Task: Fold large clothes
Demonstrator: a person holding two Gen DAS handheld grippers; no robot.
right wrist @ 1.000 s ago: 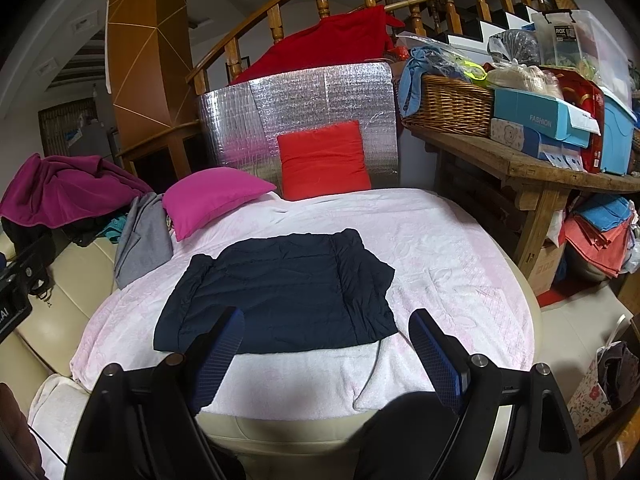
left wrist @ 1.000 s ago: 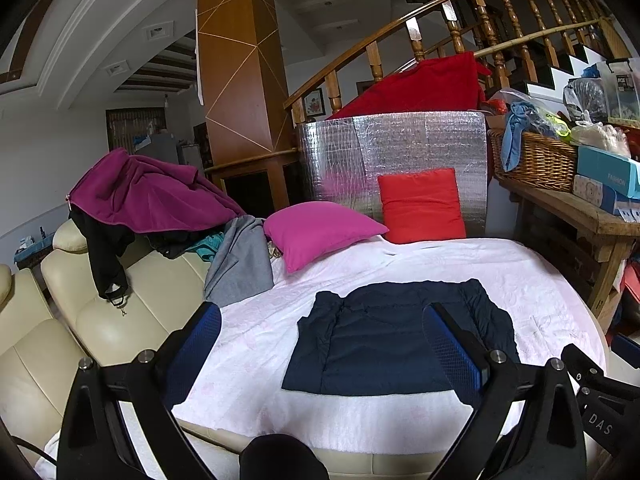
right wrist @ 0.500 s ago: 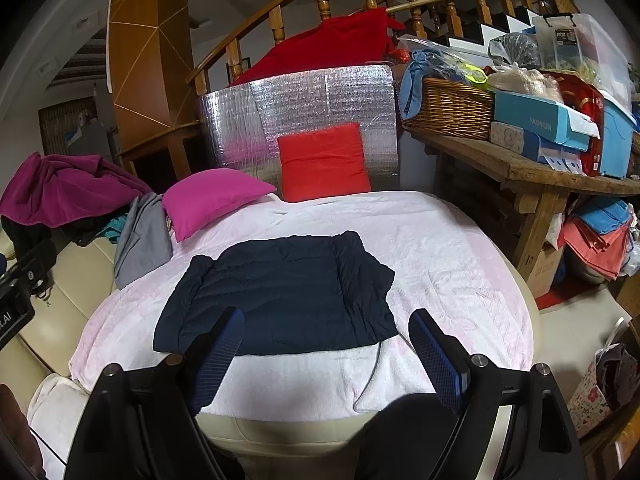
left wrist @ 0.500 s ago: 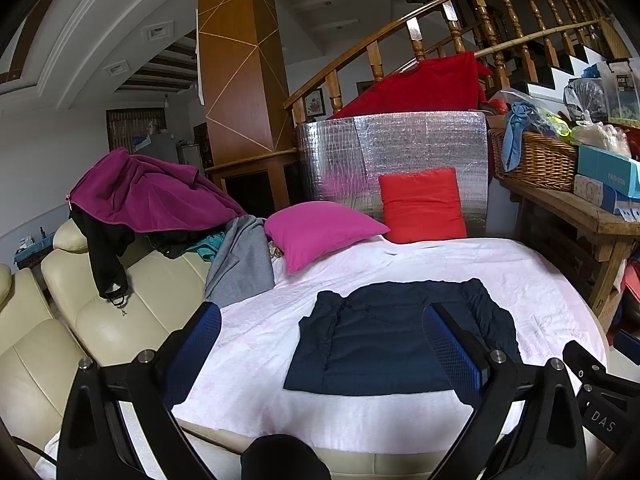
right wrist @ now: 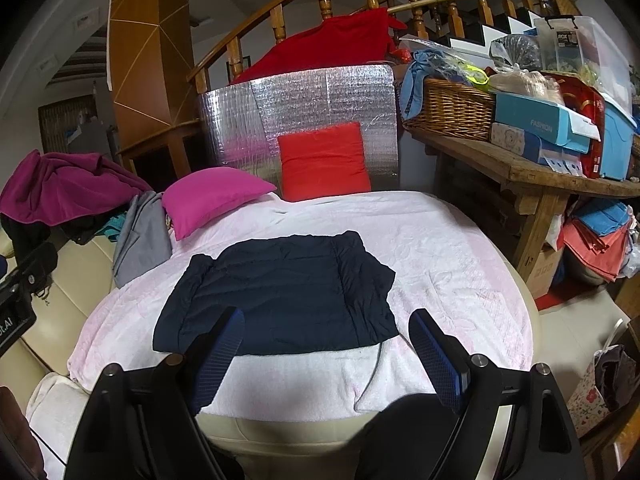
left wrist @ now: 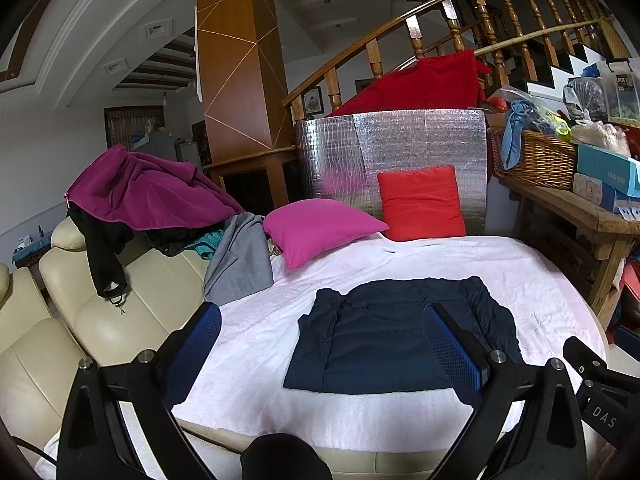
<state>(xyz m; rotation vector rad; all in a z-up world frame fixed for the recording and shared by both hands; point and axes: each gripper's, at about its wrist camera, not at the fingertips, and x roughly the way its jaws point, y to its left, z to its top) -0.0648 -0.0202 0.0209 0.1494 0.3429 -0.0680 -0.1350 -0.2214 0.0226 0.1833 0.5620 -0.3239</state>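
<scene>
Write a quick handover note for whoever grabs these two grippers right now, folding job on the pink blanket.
Left tongs: open, empty, held short of the blanket's near edge.
Right tongs: open, empty, likewise.
Navy garment: flat on the pink blanket, sides already tucked in, roughly rectangular, touched by neither tongs.
Pile of unfolded clothes on the sofa back: purple, black, grey pieces.
Done: navy garment looks partly folded.
Left: probably one more fold of the navy garment, then the pile.
</scene>
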